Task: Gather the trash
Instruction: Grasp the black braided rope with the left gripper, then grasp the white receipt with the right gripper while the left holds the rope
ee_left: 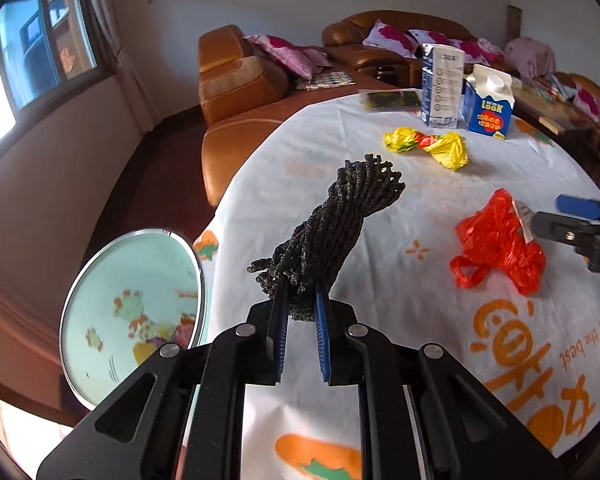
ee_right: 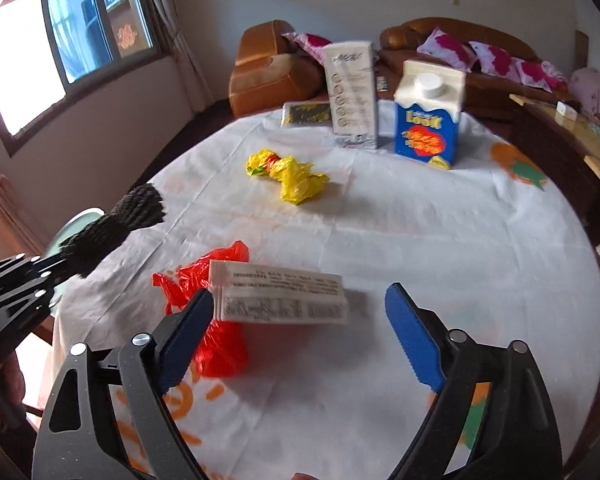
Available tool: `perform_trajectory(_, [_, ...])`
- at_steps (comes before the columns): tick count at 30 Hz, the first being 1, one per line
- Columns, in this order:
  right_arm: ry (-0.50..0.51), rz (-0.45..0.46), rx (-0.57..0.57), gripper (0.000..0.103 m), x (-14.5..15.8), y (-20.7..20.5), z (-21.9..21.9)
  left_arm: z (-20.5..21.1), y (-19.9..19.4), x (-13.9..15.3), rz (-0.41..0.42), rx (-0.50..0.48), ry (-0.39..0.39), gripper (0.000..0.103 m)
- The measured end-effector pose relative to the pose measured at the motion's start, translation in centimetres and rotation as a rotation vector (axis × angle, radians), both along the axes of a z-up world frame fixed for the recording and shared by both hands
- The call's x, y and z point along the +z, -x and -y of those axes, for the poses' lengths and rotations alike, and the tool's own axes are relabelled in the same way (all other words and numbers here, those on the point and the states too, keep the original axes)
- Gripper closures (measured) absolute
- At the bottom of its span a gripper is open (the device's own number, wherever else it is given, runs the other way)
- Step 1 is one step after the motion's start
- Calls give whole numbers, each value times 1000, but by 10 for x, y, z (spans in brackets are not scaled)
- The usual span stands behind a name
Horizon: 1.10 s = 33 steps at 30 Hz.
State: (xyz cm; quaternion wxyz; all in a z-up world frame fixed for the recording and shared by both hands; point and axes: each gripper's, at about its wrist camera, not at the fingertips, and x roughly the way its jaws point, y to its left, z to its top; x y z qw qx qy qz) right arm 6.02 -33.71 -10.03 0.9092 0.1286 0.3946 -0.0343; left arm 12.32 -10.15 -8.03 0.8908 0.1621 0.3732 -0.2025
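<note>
My left gripper (ee_left: pixel 301 294) is shut on the lower end of a black knitted mesh bundle (ee_left: pixel 340 220), which stands up out of the jaws above the table's left edge; the bundle (ee_right: pixel 116 224) also shows in the right wrist view. My right gripper (ee_right: pixel 300 294) is open, its blue pads wide apart. A white printed box (ee_right: pixel 278 298) lies crosswise between them, partly over a crumpled red plastic bag (ee_right: pixel 216 344). The box's left end is by the left pad; the right pad stands clear of it. A crumpled yellow wrapper (ee_right: pixel 288 174) lies mid-table.
At the back of the white printed tablecloth (ee_right: pixel 420 240) stand a tall white carton (ee_right: pixel 354 96) and a blue and white carton (ee_right: pixel 428 120), with a dark flat packet (ee_right: pixel 306 114) beside them. A round teal disc with a metal rim (ee_left: pixel 132 312) sits below the table's left edge. Brown sofas stand behind.
</note>
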Motion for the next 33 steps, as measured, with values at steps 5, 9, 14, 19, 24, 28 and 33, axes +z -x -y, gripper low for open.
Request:
perform_trajectory(5, [44, -99, -51, 11, -19, -17, 11, -13, -3, -4, -15, 23, 22, 90])
perform_trajectory(9, [45, -115, -158, 11, -23, -8, 40, -21, -2, -7, -21, 29, 33, 90])
perform_trajectory(14, [62, -134, -167, 11, -27, -3, 47, -23, -2, -11, -30, 30, 46, 90])
perform_trajectory(19, [67, -126, -126, 11, -22, -13, 39, -26, 1, -8, -20, 30, 50, 90])
perform_trajectory(24, [132, -188, -74, 10, -32, -33, 24, -29, 2, -8, -18, 29, 52, 90])
perform_trajectory(28, [151, -178, -77, 17, -32, -31, 24, -30, 3, -8, -22, 28, 56, 90])
perform_trajectory(33, [163, -160, -72, 26, -30, -26, 22, -31, 5, -6, -15, 26, 59, 90])
